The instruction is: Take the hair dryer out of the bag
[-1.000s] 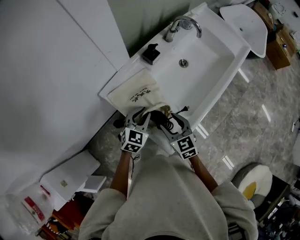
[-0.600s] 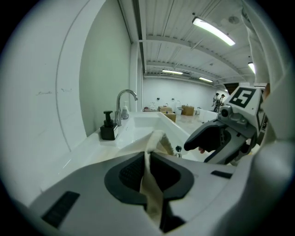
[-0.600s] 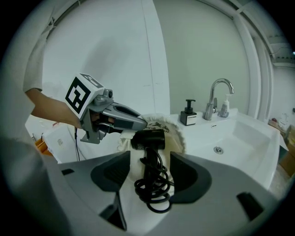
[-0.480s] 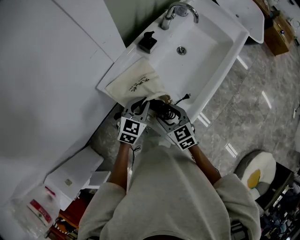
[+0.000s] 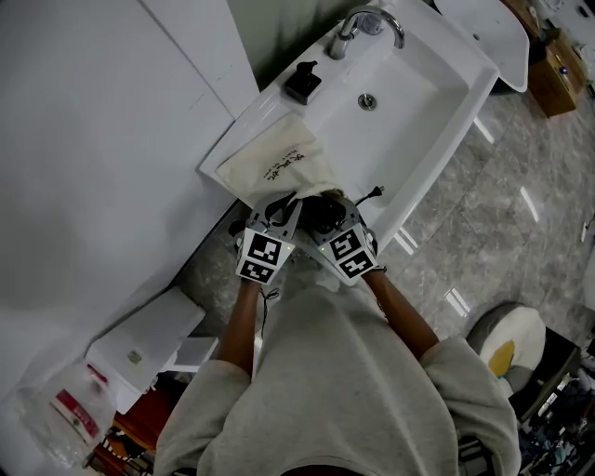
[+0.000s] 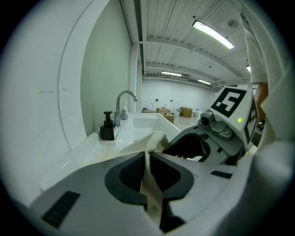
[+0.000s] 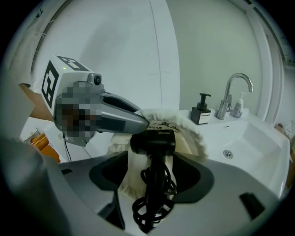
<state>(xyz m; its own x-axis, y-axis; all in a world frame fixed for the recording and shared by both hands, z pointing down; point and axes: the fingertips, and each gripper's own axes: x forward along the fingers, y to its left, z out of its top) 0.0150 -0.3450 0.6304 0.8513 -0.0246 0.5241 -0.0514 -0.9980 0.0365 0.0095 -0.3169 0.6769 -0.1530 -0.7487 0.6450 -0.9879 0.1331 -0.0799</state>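
Note:
A cream cloth bag (image 5: 277,167) lies on the counter left of the basin, with its mouth toward me. A black hair dryer (image 7: 154,143) sticks out of that mouth, its coiled cord hanging below the handle. My left gripper (image 6: 147,173) is shut on a fold of the bag's rim (image 6: 151,184). My right gripper (image 7: 152,177) sits right beside it, its jaws wide and still opening. The dryer's handle stands between them and the pads are off it. In the head view the two grippers (image 5: 279,212) (image 5: 327,214) are side by side at the counter's front edge.
A white sink (image 5: 423,70) takes up the counter's right part, with a chrome faucet (image 5: 358,28) at the back. A black soap dispenser (image 5: 303,84) stands behind the bag. The cord's plug (image 5: 374,193) lies at the front rim. A white wall panel (image 5: 112,139) rises on the left.
My right gripper has moved down and left toward the bag's mouth, and now straddles the hair dryer. The left gripper has stayed at the bag's rim.

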